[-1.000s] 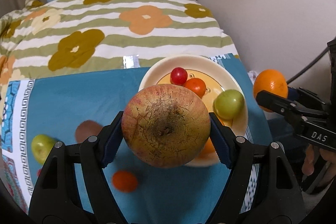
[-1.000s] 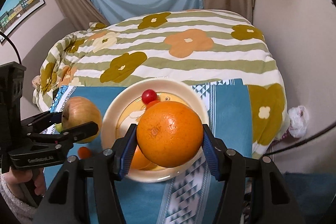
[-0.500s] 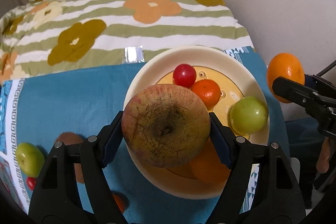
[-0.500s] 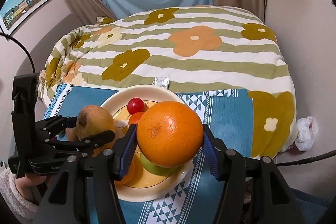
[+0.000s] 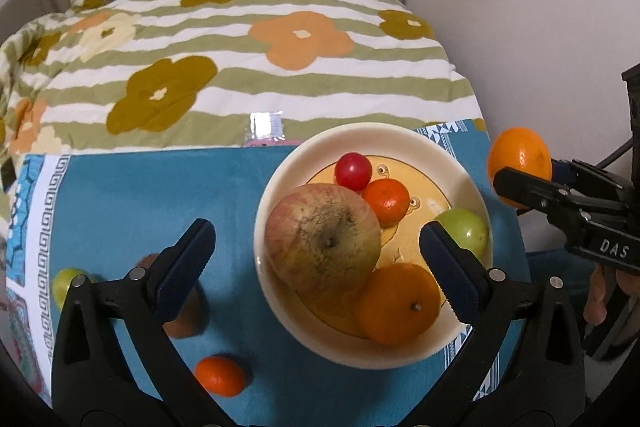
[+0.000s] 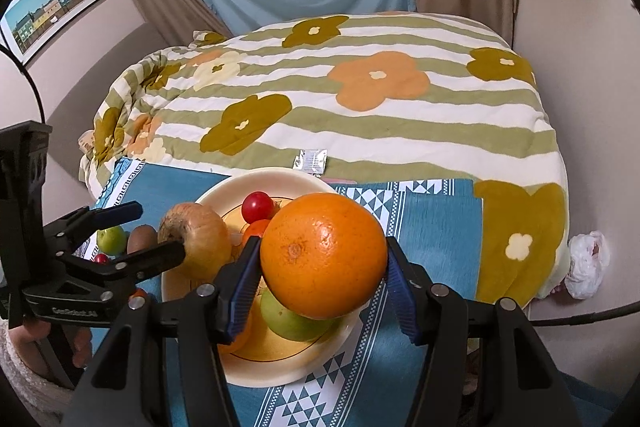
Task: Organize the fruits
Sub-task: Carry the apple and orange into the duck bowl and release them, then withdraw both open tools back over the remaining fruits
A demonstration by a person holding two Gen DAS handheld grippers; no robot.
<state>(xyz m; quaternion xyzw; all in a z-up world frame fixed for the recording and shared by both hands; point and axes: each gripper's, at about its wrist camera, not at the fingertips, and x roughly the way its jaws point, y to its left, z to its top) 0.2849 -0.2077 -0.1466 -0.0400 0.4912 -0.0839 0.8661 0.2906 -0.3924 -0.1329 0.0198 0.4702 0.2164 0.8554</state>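
Observation:
A cream plate (image 5: pixel 472 187) on the blue cloth holds a large russet apple (image 5: pixel 322 239), a red cherry tomato (image 5: pixel 353 171), a small tangerine (image 5: pixel 386 201), a green fruit (image 5: pixel 466 231) and an orange (image 5: pixel 398 303). My left gripper (image 5: pixel 316 247) is open above the plate, its jaws wide on either side of the apple, which rests in the plate. My right gripper (image 6: pixel 322 279) is shut on a big orange (image 6: pixel 324 259), held above the plate's (image 6: pixel 276 179) right side. It also shows in the left wrist view (image 5: pixel 520 159).
On the blue cloth (image 5: pixel 140 195) left of the plate lie a small tangerine (image 5: pixel 220 375), a brown kiwi (image 5: pixel 184 321) and a green fruit (image 5: pixel 66 285). A flowered striped quilt (image 5: pixel 240 67) lies behind, with a foil packet (image 5: pixel 266 125). A wall stands to the right.
My left gripper has opened and let the apple go into the plate. The right gripper, still holding the orange, has drifted a little over the plate.

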